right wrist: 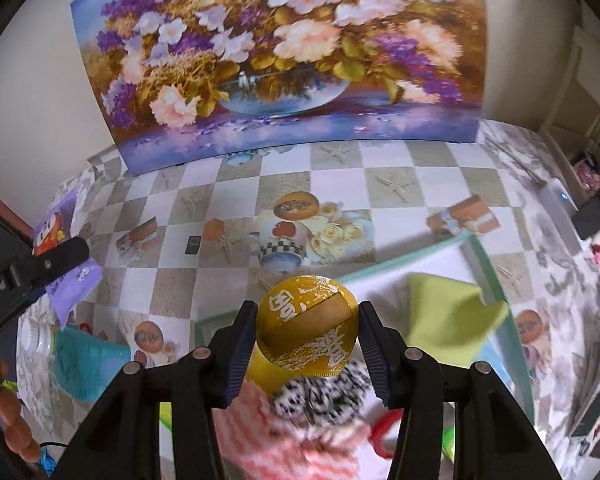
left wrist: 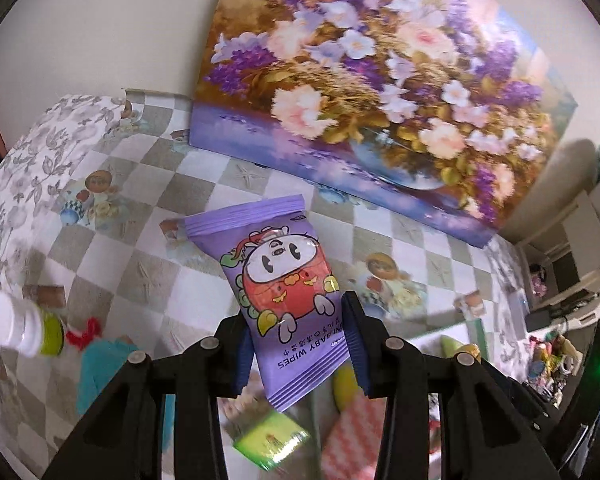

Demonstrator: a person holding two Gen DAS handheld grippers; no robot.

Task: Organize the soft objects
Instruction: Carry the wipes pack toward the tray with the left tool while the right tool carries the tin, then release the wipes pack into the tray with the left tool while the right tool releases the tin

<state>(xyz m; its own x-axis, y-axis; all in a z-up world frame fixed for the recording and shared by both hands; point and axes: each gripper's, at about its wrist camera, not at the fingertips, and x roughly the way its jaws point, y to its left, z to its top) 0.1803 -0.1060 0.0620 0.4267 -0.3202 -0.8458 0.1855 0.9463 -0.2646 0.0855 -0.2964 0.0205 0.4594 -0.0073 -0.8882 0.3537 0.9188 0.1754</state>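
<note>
The left tool is clamped on the purple wipes pack, which points long-ways away from it, high over the counter. The right tool squeezes a gold pouch above the white box.

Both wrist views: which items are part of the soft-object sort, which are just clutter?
In the job:
- purple baby wipes pack, in left gripper
- gold foil-wrapped cylinder, in right gripper
- lime green cloth in teal-rimmed white tray
- pink-and-white chevron cloth

Lying about:
- flower painting
- white-capped bottle
</note>
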